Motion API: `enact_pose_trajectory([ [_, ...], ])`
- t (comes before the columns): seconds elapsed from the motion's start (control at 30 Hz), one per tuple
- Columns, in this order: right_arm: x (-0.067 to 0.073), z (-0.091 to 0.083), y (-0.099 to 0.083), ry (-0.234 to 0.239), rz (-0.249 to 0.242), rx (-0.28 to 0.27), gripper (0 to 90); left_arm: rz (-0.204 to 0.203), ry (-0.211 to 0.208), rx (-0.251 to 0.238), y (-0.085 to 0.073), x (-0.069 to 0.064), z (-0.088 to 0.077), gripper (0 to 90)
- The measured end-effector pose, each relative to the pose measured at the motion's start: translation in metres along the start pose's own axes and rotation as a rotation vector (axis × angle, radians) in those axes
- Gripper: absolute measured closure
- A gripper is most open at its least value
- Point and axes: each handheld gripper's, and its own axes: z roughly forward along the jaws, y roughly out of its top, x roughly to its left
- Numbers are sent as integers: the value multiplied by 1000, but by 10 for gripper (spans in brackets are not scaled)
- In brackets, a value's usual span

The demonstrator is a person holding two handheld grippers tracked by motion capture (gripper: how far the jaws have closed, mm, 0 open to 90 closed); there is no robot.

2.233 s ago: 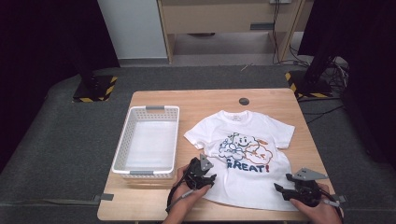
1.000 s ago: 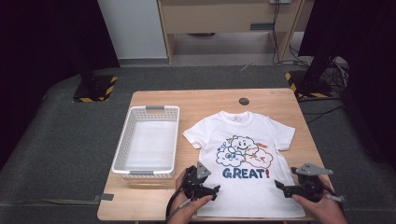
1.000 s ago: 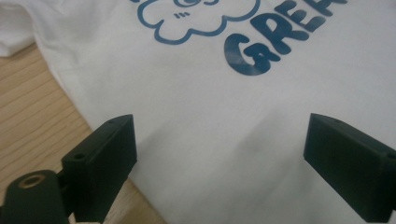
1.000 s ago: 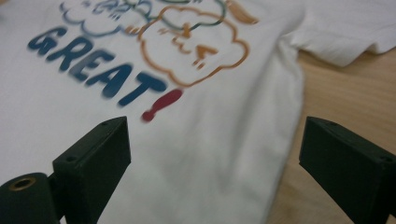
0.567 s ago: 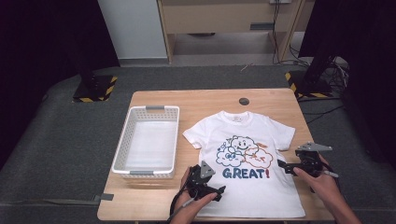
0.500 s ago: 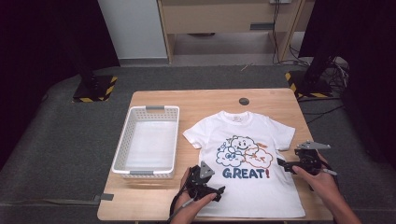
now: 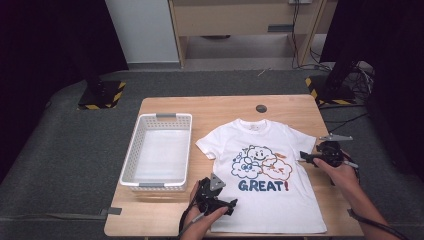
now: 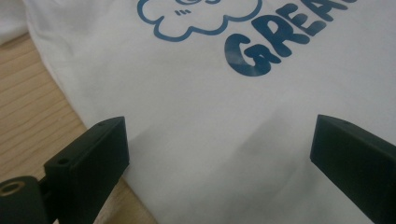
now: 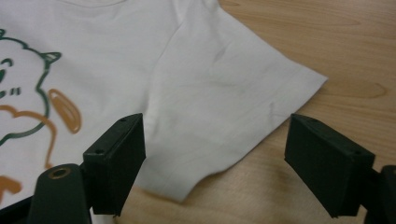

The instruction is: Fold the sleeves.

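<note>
1. Roughly central-right on the counter (image 7: 165, 107), the white T-shirt (image 7: 265, 200) lies flat, print up, collar toward the far edge, hem at the near edge.
2. Right tool (image 7: 306, 159) sits by the shirt's right sleeve (image 9: 224, 107), near the counter's right edge; its jaws have just been closing a little but stand apart, sleeve hem between them, nothing pinched yet.
3. Left tool (image 7: 226, 206) hovers at the shirt's lower left side, near the near edge; jaws wide apart over the cloth, gripping nothing.
4. Step, as I judge it: the start of a fold, lining up on the right sleeve.
5. Next move likely needs the right tool lowered onto the sleeve edge and closed on one layer.
6. White basket (image 7: 131, 162) stands empty just left of the shirt.
</note>
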Motion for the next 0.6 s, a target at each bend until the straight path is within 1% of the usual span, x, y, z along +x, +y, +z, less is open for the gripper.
enact_pose_trajectory([
  [0.07, -5, 6, 5, -12, 1, 8, 234, -1, 6, 6, -2, 1, 0, 36],
  [0.13, -10, 11, 10, -26, 6, 11, 257, -4, 22, 7, -3, 2, -1, 40],
  [0.2, -13, 15, 15, -30, 13, 12, 281, -8, 29, 10, -4, 3, -1, 42],
  [0.3, -16, 20, 20, -39, 6, 7, 332, -10, 44, 16, -5, 5, -1, 47],
  [0.33, -16, 21, 22, -43, 4, 5, 345, -8, 49, 14, -6, 5, -1, 47],
  [0.47, -22, 25, 27, -59, -1, 20, 348, 14, 68, 24, -7, 4, -1, 48],
  [0.5, -25, 25, 28, -61, 3, 18, 350, 28, 77, 28, -7, 4, -1, 48],
  [0.6, -32, 26, 29, -64, 26, 15, 355, 36, 90, 30, -8, 2, -1, 42],
])
